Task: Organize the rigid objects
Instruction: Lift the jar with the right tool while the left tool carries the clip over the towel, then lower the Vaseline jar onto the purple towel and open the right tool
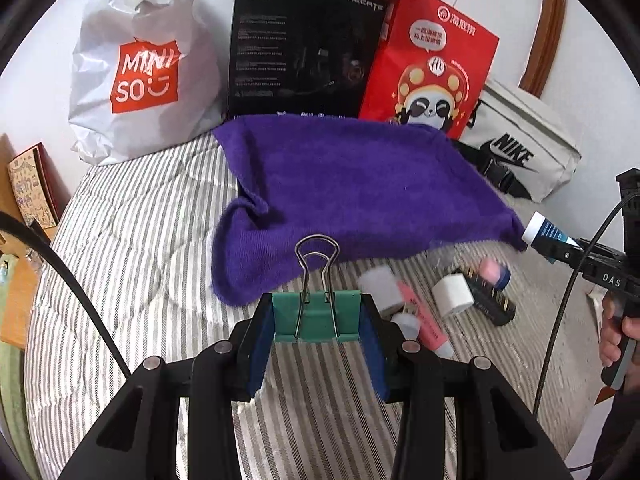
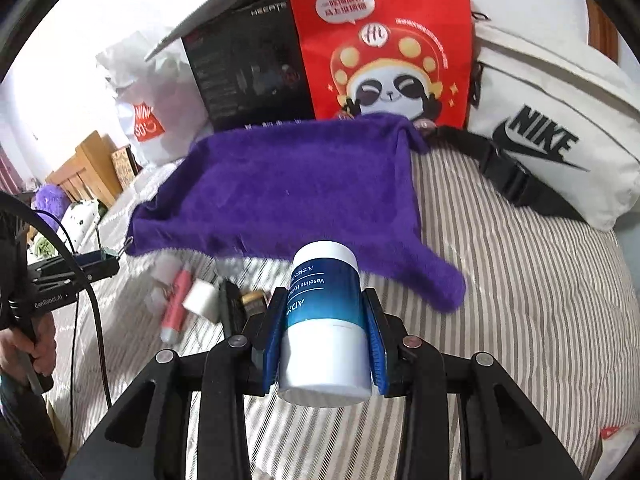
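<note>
My left gripper [image 1: 316, 320] is shut on a green binder clip [image 1: 316, 314], its wire handles pointing up toward a purple cloth [image 1: 352, 192] spread on the striped bed. My right gripper [image 2: 324, 320] is shut on a white and blue Vaseline tube [image 2: 324, 320], held above the bed in front of the same purple cloth [image 2: 288, 192]. The tube [image 1: 546, 234] and right gripper also show at the right edge of the left wrist view. On the bedcover lie a pink marker [image 1: 424, 320], a white block [image 1: 452, 296] and a black bar [image 1: 492, 300], blurred.
Against the wall stand a white Miniso bag [image 1: 140, 64], a black box [image 1: 304, 44], a red panda paper bag [image 1: 432, 68] and a white Nike pouch [image 1: 520, 144]. A wooden bedside unit [image 1: 24, 200] is at the left. A person's hand [image 2: 28, 344] holds the left gripper's handle.
</note>
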A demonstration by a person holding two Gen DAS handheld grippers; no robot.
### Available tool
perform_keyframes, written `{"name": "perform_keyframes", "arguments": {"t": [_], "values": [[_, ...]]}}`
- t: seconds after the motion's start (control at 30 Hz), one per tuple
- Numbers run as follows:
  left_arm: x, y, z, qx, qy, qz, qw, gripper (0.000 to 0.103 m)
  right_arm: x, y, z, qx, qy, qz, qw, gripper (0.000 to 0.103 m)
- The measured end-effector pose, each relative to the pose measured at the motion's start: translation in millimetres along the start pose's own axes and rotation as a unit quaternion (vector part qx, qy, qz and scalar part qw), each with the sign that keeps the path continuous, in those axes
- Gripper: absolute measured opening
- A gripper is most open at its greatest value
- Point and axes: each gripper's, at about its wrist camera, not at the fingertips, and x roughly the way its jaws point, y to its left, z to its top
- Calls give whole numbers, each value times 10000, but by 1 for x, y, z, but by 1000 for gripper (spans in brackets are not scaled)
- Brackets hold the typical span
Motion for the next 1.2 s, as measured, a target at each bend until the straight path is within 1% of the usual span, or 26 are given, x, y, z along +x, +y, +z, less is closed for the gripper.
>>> {"name": "perform_keyframes", "arguments": {"t": [0.23,0.47,0.67,0.77,0.87,1.0,1.1,1.2], "values": [[-3,3,21,-20,-115,43,9999,39,5,4,22,-23,-127,58,9999,36],[3,9,40,-169,-176,-66,9997,39,12,1,49,-83,-247,-1,9997,36],[14,11,69,-168,-213,-77,9996,39,24,-2,81,-207,-329,-36,9992,36],[20,16,83,-252,-213,-149,9993,39,31,-3,98,-234,-375,-36,9990,36],[27,20,94,-274,-226,-94,9993,39,42,-8,113,-242,-397,-57,9989,36],[35,27,98,-361,-219,-73,9991,39,65,-14,126,-231,-320,-164,9991,36],[41,32,95,-442,-166,-79,9989,39,89,-18,131,-237,-158,-205,9994,36],[45,35,93,-482,-140,-107,9987,39,118,-20,136,-310,114,-299,9990,36]]}}
